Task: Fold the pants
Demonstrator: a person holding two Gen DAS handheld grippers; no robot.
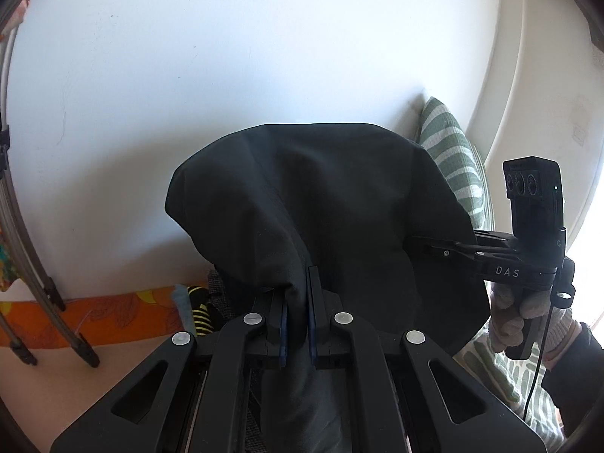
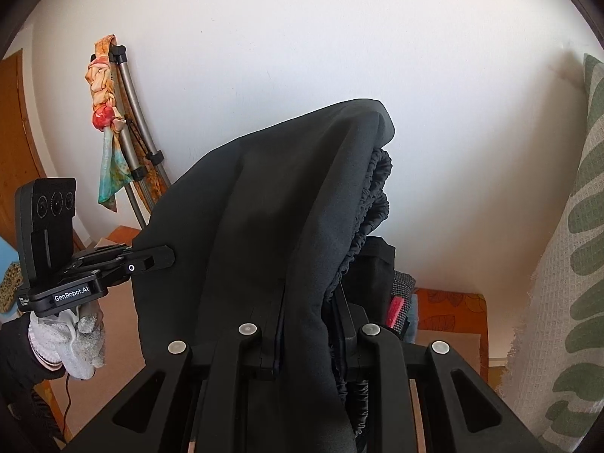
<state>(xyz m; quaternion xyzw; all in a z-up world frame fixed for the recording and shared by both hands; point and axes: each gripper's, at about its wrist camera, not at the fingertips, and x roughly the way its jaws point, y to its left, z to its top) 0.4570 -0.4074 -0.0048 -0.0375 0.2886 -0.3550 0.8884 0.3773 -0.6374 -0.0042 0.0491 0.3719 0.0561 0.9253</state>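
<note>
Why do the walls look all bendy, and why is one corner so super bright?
Left wrist view: the fisheye lens bows the wall corner, and daylight washes out the right edge behind the right gripper. Right wrist view: dark rounded lens corners, and the black pants show few details against the pale wall.

Two matte black grippers: left gripper (image 1: 296,321) with blue pads and round silver screws along angular linkage arms. Right gripper (image 2: 302,336) alike, lettered "DAS" in white on its side (the left one reads "GenRobot.AI"). Black camera blocks with three round lenses on top. Thin black cables hanging below. Pale knitted gloves, dark sleeves.
</note>
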